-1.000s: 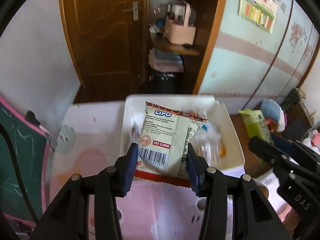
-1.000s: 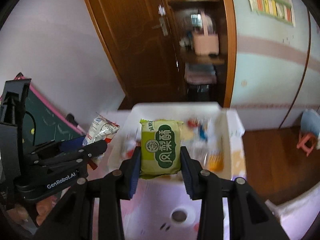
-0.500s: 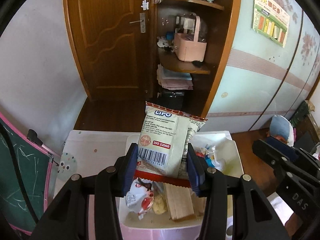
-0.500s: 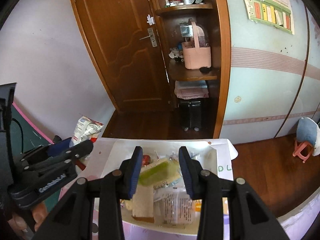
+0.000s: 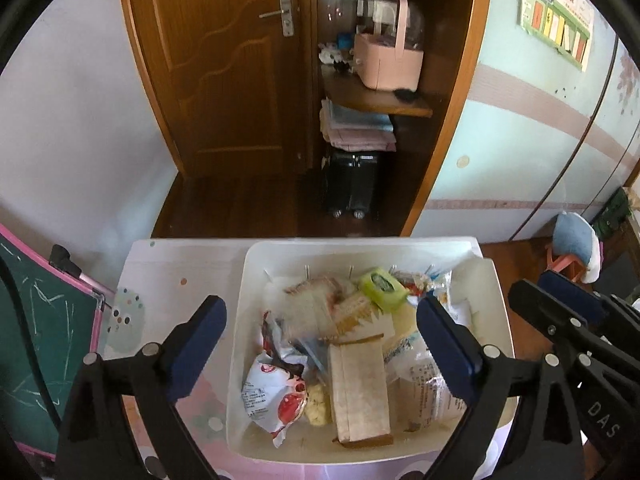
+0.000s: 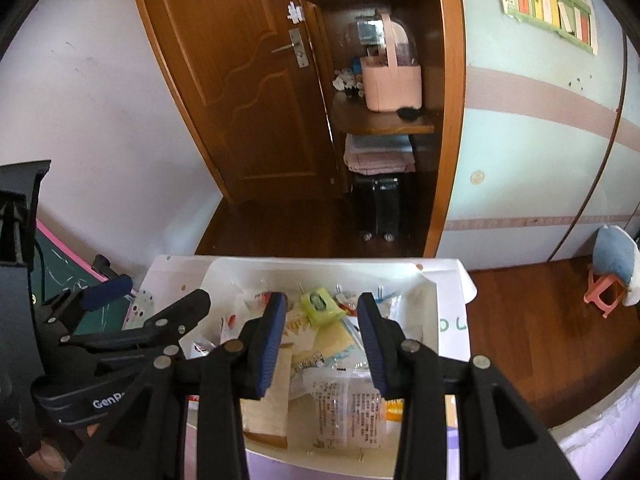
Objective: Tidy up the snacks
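Note:
A white plastic bin (image 5: pixel 496 300) (image 6: pixel 430 304) stands on the table and holds several snack packs. A green snack pack (image 5: pixel 382 287) (image 6: pixel 321 306) lies on top near the bin's far side. A blurred cream pack (image 5: pixel 310 304) sits left of it. A tan wafer pack (image 5: pixel 358 390) and a red-and-white pack (image 5: pixel 272 396) lie nearer me. My left gripper (image 5: pixel 320 344) is open wide and empty above the bin. My right gripper (image 6: pixel 322 340) is open and empty above the bin, just right of the left one.
The table (image 5: pixel 160 276) has a white and pink top with a chalkboard (image 5: pixel 36 340) at its left edge. Beyond the table are a wooden door (image 5: pixel 224 64), shelves with a pink basket (image 5: pixel 388 60) and a small pink stool (image 6: pixel 604 288) on the floor.
My left gripper opened and let go of the Lipo pack, which dropped into the bin. The green pack released by my right gripper has settled in the bin; both grippers now hang empty.

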Demonstrator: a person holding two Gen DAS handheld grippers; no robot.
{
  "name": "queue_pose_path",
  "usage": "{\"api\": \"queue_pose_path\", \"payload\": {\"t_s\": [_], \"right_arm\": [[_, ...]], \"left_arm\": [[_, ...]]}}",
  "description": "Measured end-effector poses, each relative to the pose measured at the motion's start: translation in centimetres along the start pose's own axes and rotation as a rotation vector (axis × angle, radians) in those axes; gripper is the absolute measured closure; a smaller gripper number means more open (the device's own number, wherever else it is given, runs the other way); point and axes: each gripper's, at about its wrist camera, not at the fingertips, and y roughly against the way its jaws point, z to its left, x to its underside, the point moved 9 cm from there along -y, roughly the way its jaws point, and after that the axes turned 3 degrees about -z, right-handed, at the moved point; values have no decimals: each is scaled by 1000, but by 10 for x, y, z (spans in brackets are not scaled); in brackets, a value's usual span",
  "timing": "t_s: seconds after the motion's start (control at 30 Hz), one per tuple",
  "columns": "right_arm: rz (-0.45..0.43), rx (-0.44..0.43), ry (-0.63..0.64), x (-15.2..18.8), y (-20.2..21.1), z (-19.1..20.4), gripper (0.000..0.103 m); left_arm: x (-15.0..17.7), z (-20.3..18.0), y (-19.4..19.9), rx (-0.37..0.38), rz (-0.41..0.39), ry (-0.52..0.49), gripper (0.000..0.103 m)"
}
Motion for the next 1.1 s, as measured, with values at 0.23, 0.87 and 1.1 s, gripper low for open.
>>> {"api": "queue_pose_path", "payload": {"t_s": [0.23,0.87,1.1], "right_arm": [[10,1,-1,6,2,-1,64],[29,-12,-1,34,22,5,56],[61,-42,-37,64,26,8,56]], "left_arm": [[7,2,7,-11,13,27,7],[29,9,49,-20,-40,43,1],[58,13,54,-10,-4,31,1]]}}
